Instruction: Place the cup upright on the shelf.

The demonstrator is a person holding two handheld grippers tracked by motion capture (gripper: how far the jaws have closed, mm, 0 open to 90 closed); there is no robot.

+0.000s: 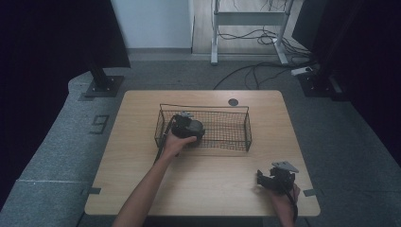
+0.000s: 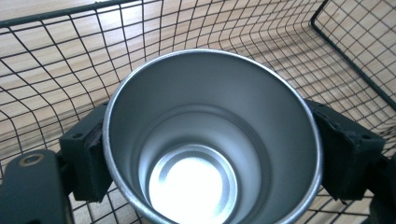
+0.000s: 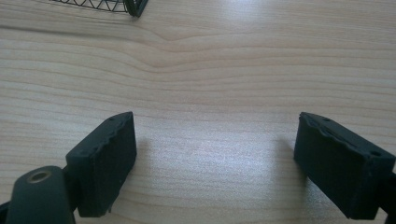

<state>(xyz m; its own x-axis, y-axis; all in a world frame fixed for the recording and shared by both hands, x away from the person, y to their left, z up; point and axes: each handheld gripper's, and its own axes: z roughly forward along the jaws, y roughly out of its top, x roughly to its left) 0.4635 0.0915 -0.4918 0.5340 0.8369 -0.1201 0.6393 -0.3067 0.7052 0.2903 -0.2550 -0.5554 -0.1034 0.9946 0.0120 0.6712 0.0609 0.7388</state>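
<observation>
A shiny metal cup (image 2: 210, 93) stands upright inside a black wire basket (image 2: 56, 60), seen from above with its bright bottom showing. My left gripper (image 2: 212, 154) has one black pad on each side of the cup's wall, pressing on it. In the high view the left gripper (image 1: 187, 127) sits in the left end of the basket (image 1: 227, 142), a hand around it. My right gripper (image 1: 262, 178) rests near the table's front right corner. Its jaws (image 3: 215, 158) stand wide apart over bare wood with nothing between them.
The basket sits at the middle of the light wooden table (image 1: 213, 179). A round dark cap (image 1: 233, 102) is set in the tabletop behind it. A basket corner (image 3: 133, 7) shows at the top of the right gripper view. Cables and stand feet lie on the floor beyond.
</observation>
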